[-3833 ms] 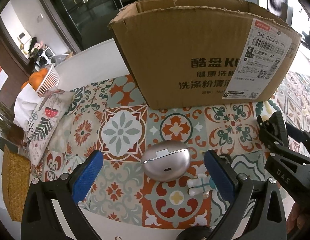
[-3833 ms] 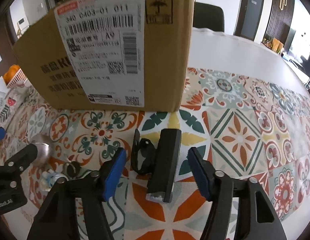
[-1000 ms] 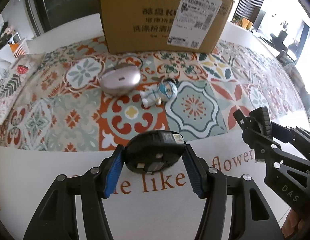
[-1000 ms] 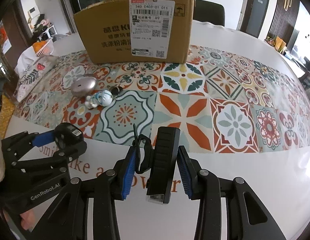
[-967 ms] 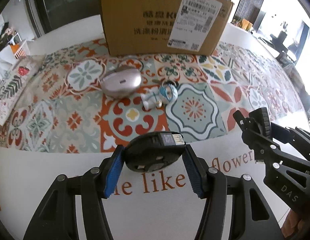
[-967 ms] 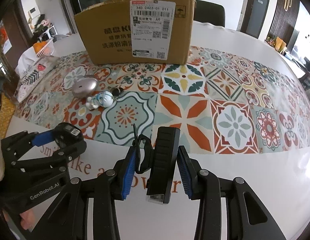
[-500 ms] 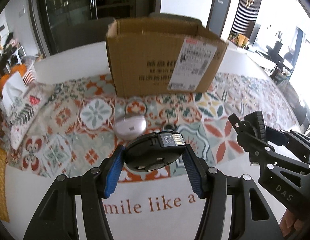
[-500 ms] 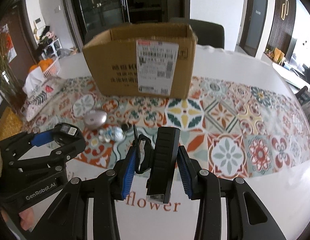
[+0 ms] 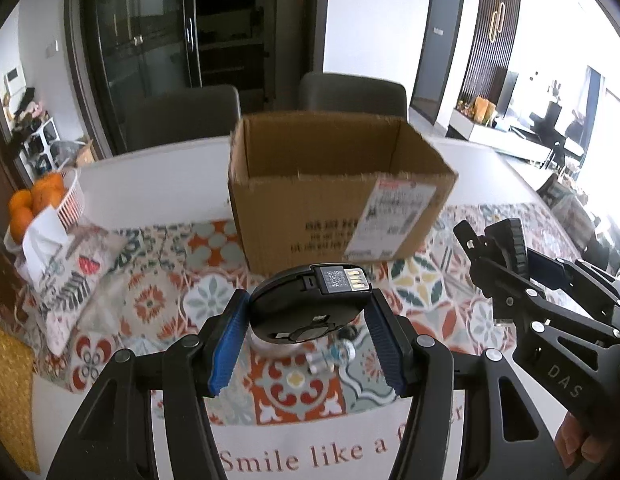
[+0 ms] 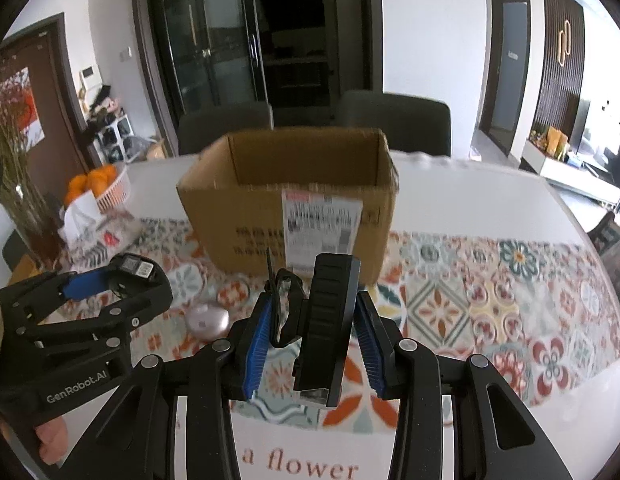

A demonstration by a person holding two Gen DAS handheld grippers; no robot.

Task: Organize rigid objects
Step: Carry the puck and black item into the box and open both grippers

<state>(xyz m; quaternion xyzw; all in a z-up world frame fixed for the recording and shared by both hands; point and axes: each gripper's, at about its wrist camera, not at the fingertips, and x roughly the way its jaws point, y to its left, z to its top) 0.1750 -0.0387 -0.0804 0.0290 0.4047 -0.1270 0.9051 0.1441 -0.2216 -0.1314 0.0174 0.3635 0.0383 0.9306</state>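
Standing open on the table (image 9: 158, 184), the cardboard box (image 9: 329, 216) shows only bare walls; left tool (image 9: 308, 344) pinches a round black device (image 9: 310, 308), right tool (image 10: 311, 344) a black bar-shaped gadget (image 10: 327, 320).

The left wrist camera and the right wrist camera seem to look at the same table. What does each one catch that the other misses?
Only the left wrist view shows the small white-and-blue figurine on the patterned mat.

Only the right wrist view shows the black bar-shaped device face-on in the right gripper.

Both show the open cardboard box, the basket of oranges, the silver case, and the left gripper clamping the round black device.
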